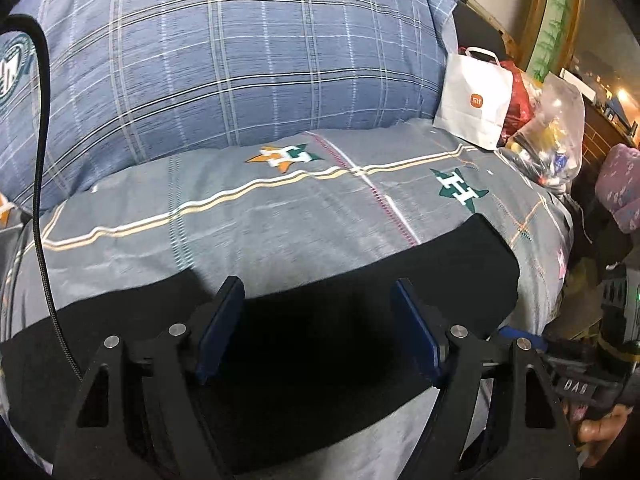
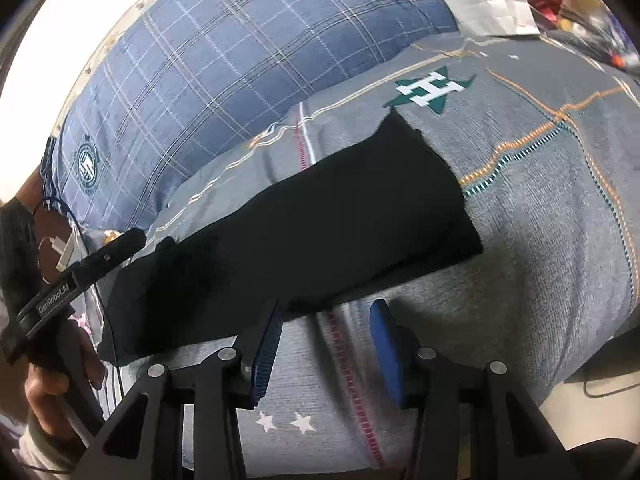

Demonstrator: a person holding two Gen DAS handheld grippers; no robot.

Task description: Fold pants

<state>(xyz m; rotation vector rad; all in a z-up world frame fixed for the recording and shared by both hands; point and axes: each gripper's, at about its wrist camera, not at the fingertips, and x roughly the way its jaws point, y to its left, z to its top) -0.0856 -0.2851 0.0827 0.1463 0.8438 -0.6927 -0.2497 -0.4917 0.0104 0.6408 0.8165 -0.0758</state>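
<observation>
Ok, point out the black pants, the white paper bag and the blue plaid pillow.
black pants (image 2: 312, 216), right wrist view, middle of the cloth.
white paper bag (image 1: 474, 102), left wrist view, its front face.
blue plaid pillow (image 1: 224, 64), left wrist view, its middle.

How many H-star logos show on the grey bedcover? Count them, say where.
2. An orange-and-green logo sits beside the blue plaid pillow; a green logo sits right of it, past the black pants' far edge. More may be hidden.

You're looking at black pants (image 2: 304, 220) lying on grey striped bedding (image 2: 540, 240), a blue plaid pillow (image 1: 224, 64) and blue-padded fingers (image 1: 222, 332).
</observation>
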